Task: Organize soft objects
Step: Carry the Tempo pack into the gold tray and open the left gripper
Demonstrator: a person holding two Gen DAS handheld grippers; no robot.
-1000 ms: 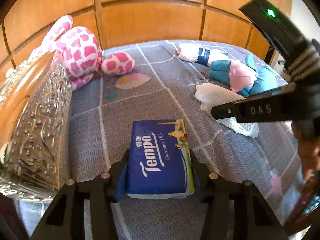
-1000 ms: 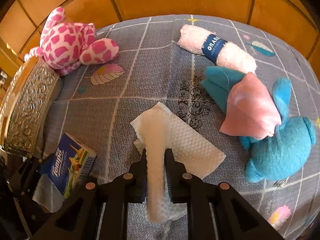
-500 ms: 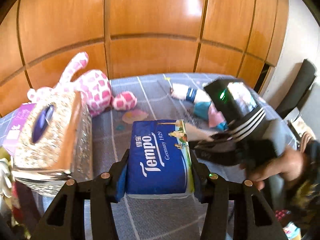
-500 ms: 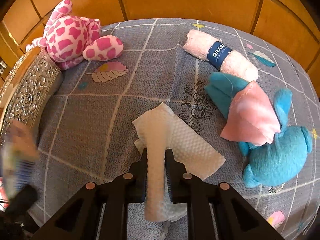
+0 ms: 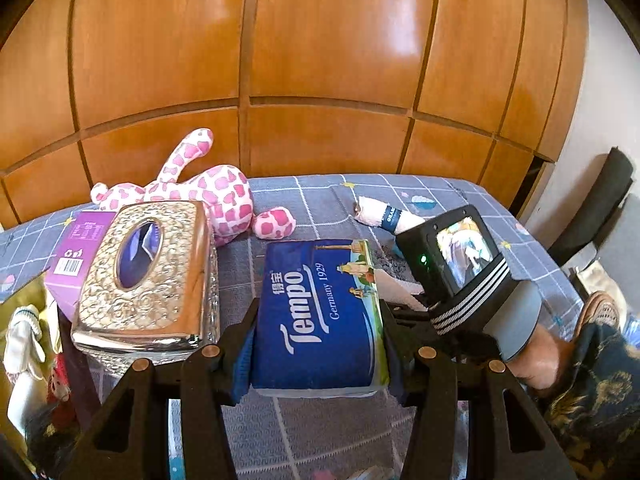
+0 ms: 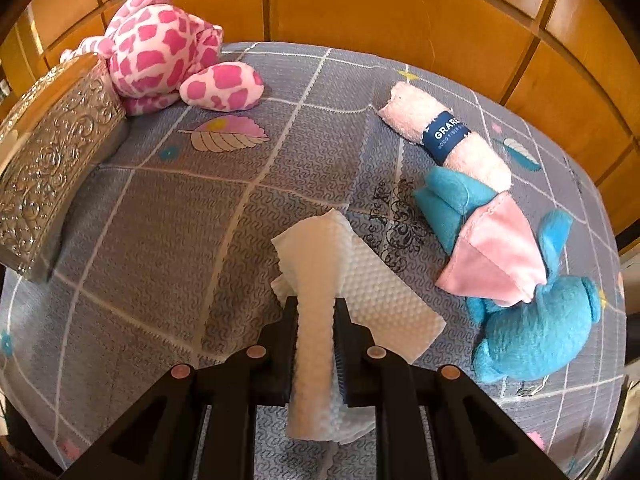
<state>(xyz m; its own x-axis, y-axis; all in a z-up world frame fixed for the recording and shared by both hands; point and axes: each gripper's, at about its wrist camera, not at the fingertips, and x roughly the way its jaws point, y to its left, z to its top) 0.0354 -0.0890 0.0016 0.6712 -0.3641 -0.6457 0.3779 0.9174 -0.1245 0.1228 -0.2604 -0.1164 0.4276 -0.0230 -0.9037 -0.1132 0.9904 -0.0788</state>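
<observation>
My left gripper (image 5: 318,322) is shut on a blue Tempo tissue pack (image 5: 320,312), held in the air above the table, to the right of the ornate silver tissue box (image 5: 148,276). My right gripper (image 6: 316,312) is shut on a fold of a white embossed paper towel (image 6: 376,292) that lies on the grey patterned tablecloth (image 6: 180,208). A pink-and-white spotted plush (image 6: 168,52) lies at the far left by the silver box (image 6: 52,156). A rolled pink towel with a blue band (image 6: 444,136) and a blue plush with a pink cloth (image 6: 520,280) lie to the right.
A purple carton (image 5: 78,252) sits behind the silver box. Wooden wall panels (image 5: 320,60) rise right behind the table. In the left wrist view the other gripper's body and screen (image 5: 460,268) with a hand (image 5: 540,356) is at the right. A dark chair (image 5: 596,208) stands at the far right.
My left gripper has lifted the tissue pack off the table and tilted up, so the silver box top and wall now show. The right gripper has shifted slightly, still pinching the paper towel.
</observation>
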